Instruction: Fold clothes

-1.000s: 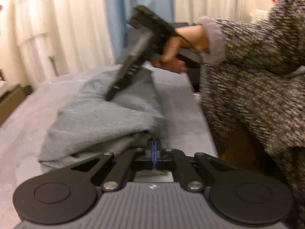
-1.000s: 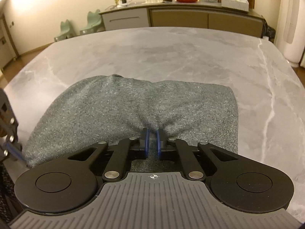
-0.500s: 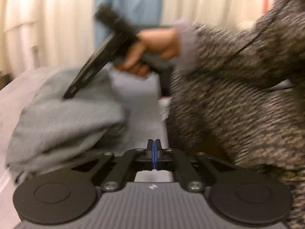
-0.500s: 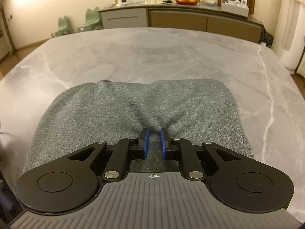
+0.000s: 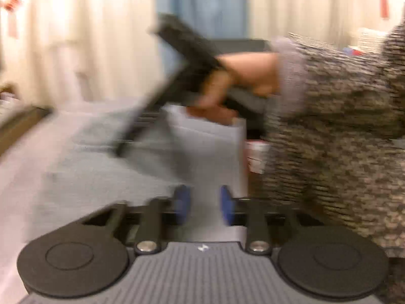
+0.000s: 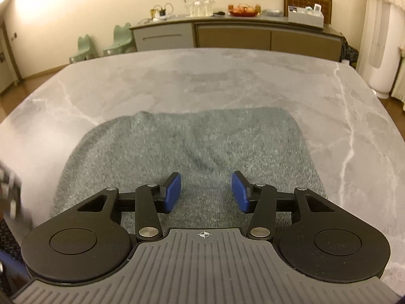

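Observation:
A folded grey knit garment (image 6: 192,152) lies flat on the marble table (image 6: 202,81). My right gripper (image 6: 206,193) hovers low over its near edge with the blue pads (image 6: 173,192) apart; the jaws are opening and nothing is pinched between them. In the blurred left wrist view the garment (image 5: 106,169) shows at left, and my left gripper (image 5: 203,207) has its jaws opening over bare table near the table's edge, with no cloth between the pads. The right gripper's body (image 5: 177,81) shows there too, gripped by a hand (image 5: 227,83).
A person in a speckled knit sleeve (image 5: 341,126) stands close at the table's right edge in the left wrist view. A sideboard (image 6: 238,35) with dishes and a box stands behind the table, two small green chairs (image 6: 101,45) at its left. Curtains (image 5: 76,38) hang at the far side.
The right gripper's jaws went from pinching the garment's near edge to standing apart, and the cloth dropped flat. The left gripper's jaws parted, having let go of the cloth, and it slid sideways.

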Tool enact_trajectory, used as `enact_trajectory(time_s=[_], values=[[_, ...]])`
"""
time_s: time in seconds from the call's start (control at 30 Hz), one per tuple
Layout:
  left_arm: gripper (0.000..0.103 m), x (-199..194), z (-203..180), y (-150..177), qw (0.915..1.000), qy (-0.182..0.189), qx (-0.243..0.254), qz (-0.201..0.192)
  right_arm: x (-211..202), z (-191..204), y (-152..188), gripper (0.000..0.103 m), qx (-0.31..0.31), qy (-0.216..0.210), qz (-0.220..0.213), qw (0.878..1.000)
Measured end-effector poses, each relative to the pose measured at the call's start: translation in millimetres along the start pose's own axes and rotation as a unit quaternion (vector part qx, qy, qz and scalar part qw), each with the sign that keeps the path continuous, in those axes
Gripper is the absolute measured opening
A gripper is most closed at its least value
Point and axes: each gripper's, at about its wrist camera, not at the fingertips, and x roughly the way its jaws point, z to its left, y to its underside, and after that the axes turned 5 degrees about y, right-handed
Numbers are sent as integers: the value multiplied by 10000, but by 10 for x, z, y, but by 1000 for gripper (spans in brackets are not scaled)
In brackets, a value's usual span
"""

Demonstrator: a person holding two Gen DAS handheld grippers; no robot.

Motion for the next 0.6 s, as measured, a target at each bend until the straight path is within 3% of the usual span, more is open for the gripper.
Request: enact_trajectory(time_s=[0.03, 0.17, 0.2, 0.23, 0.27, 0.4, 0.47, 0.6], values=[[17, 39, -55, -3, 9996, -218, 153, 72, 15, 8, 14, 50, -19, 24, 13, 10000], [20, -134, 6, 48, 9968, -760, -238, 55, -36, 25, 49, 50, -46, 48, -77, 9999], [32, -190, 26, 81, 9954, -880, -366, 51, -71, 22, 59, 50, -40, 27, -122, 9999], [52, -239, 42, 117, 9937, -1003, -492, 53, -114, 20, 71, 51, -30, -2, -172, 9998], [57, -289, 59, 153, 9917, -1126, -618, 54, -143, 18, 79, 52, -19, -18, -210, 9998], [56, -177, 189, 183, 9880, -1297, -833, 80, -182, 3, 120, 53, -4, -25, -219, 9998], [57, -71, 249, 116, 9904, -1070, -867, 65, -188, 4, 134, 53, -33, -21, -207, 9998], [57, 164, 325, 127, 9879, -1229, -846, 434, -416, -109, 230, 53, 136, -206, -475, 9986]])
